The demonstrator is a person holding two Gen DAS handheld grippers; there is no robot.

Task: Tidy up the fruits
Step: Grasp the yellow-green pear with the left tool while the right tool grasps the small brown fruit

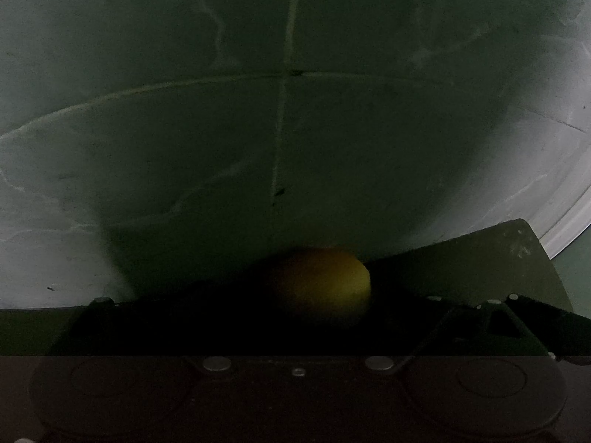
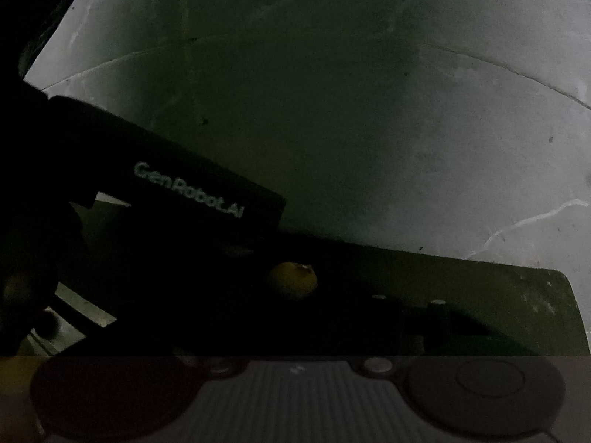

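Left tongs (image 1: 325,295) pinching a lemon (image 1: 328,280) at six o'clock; right tongs' (image 2: 295,317) state hiding in shadow.

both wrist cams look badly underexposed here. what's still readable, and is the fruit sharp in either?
Left wrist: very dark, tiled floor dim with fisheye-bent grout lines, yellow fruit soft and blurred. Right wrist: equally dark, the same fruit small but crisper, white lettering on the other gripper's body legible; jaws lost in shadow in both.

Both rigs look black, dotted with silver screws; the left gripper (image 2: 207,192) bears white "GenRobot.AI" lettering.
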